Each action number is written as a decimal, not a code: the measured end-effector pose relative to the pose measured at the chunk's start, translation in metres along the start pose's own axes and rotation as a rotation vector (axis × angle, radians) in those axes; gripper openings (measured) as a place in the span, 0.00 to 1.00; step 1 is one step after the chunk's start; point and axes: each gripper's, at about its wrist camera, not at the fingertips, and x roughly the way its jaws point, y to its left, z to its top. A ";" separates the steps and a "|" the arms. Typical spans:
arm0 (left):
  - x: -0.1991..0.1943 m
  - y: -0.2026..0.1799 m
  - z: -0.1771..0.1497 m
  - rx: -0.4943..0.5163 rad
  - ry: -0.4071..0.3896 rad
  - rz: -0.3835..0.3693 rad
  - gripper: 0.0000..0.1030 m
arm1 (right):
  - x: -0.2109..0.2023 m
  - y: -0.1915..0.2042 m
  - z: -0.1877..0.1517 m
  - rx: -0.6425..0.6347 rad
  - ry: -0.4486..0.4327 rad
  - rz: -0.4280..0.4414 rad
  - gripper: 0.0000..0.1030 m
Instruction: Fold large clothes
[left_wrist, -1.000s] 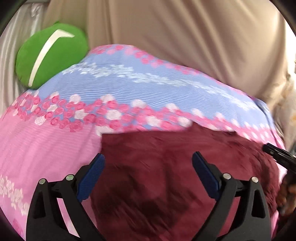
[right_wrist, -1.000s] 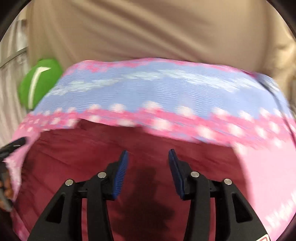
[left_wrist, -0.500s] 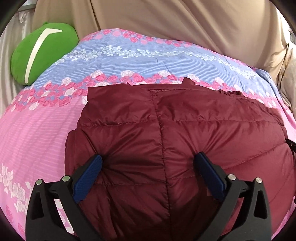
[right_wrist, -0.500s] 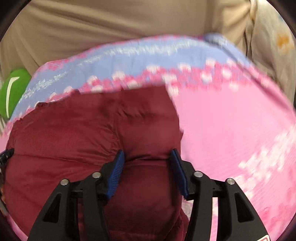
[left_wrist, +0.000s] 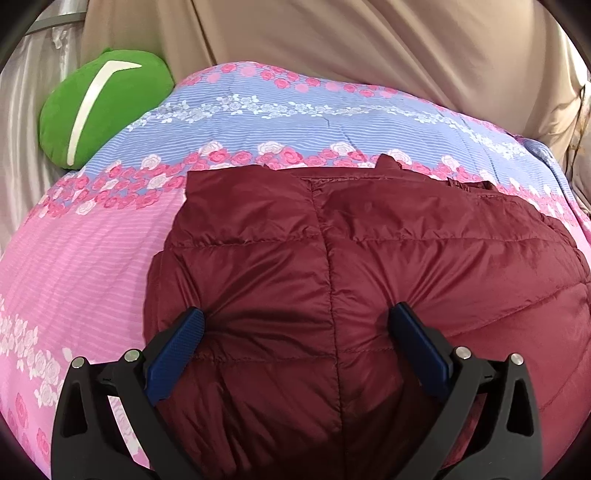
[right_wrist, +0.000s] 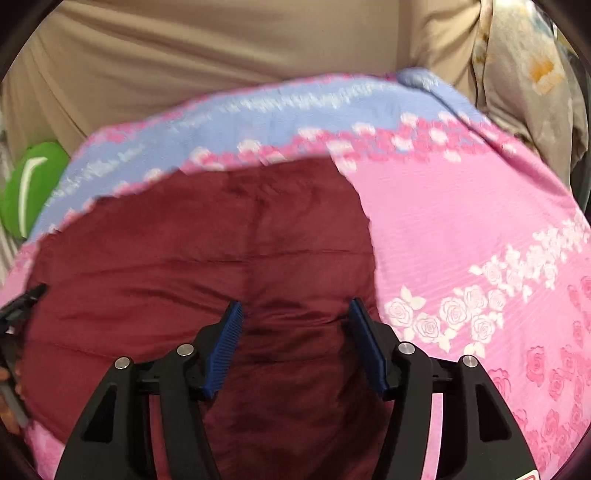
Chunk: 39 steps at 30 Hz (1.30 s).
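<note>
A dark red quilted puffer jacket (left_wrist: 369, 266) lies folded on a pink and blue floral bedspread (left_wrist: 85, 258). My left gripper (left_wrist: 299, 325) is open, its blue pads pressed onto the jacket's near left part. The jacket also shows in the right wrist view (right_wrist: 184, 266), blurred. My right gripper (right_wrist: 295, 317) is open with its pads set against the jacket's right part near its right edge. The tip of the left gripper shows at the left edge of the right wrist view (right_wrist: 18, 306).
A green plush cushion (left_wrist: 103, 103) sits at the bed's far left corner. A beige curtain (left_wrist: 369, 48) hangs behind the bed. A patterned pale fabric (right_wrist: 528, 81) hangs at the far right. The bedspread (right_wrist: 480, 229) stretches right of the jacket.
The jacket has been laid down and now rests flat on the bed. My right gripper has opened wider and shifted over the jacket's right part. My left gripper stays open, pressing the jacket.
</note>
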 end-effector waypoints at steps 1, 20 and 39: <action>-0.001 0.001 0.000 -0.004 -0.002 0.007 0.96 | -0.009 0.007 0.001 -0.013 -0.015 0.018 0.56; -0.017 0.015 -0.018 -0.077 -0.009 0.012 0.96 | 0.004 0.147 0.015 -0.233 -0.009 0.155 0.56; -0.044 0.039 -0.025 -0.166 -0.054 -0.078 0.95 | 0.093 0.187 0.033 -0.265 0.148 0.174 0.06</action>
